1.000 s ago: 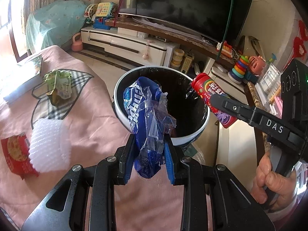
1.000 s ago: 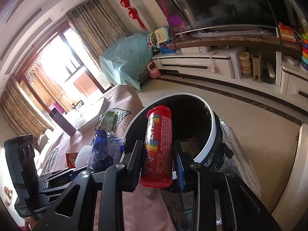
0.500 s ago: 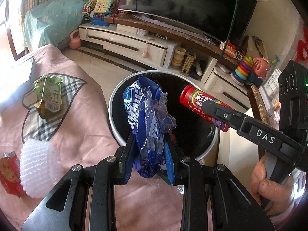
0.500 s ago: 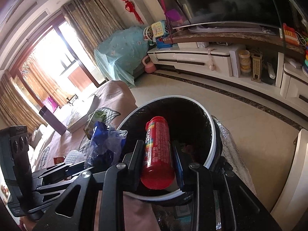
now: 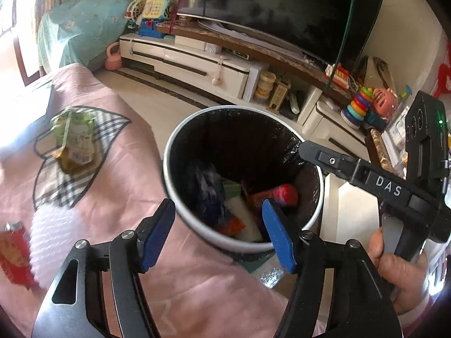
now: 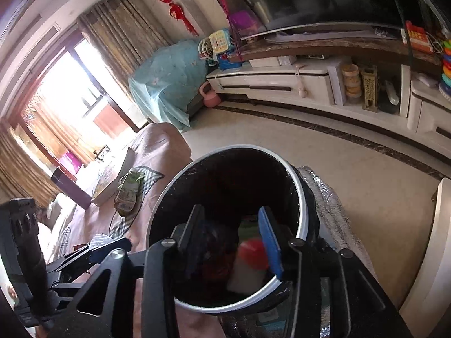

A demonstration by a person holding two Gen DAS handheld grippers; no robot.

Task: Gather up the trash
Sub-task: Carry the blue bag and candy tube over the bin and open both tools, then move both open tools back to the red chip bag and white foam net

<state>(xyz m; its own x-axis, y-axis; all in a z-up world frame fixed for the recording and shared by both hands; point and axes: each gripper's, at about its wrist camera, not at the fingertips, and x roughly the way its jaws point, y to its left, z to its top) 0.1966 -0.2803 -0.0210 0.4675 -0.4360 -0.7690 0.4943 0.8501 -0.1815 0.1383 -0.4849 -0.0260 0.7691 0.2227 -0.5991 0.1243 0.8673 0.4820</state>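
The red tube [image 5: 277, 195] and the blue wrapper [image 5: 210, 194] now lie at the bottom of the black-lined bin [image 5: 180, 140], blurred among other scraps, so what is left to collect sits on the pink-covered desk [image 5: 126, 174] beside it. The green pouch [image 5: 74, 140] rests crumpled on a checked patch, well apart from the bin; it looks light, soft and a little slick, so a pinch across its bunched middle or its sealed top edge should hold better than a flat face. The white bubble wrap [image 5: 52, 231] looks almost weightless and springy and would take a squeeze anywhere, while the red packet [image 5: 15, 256] just beside it is flat and thin, best caught at an edge. The left gripper [image 5: 218, 231] hangs over the near rim, its jaws opening with nothing between them; the right gripper [image 6: 234, 242] is likewise opening and empty above the bin.
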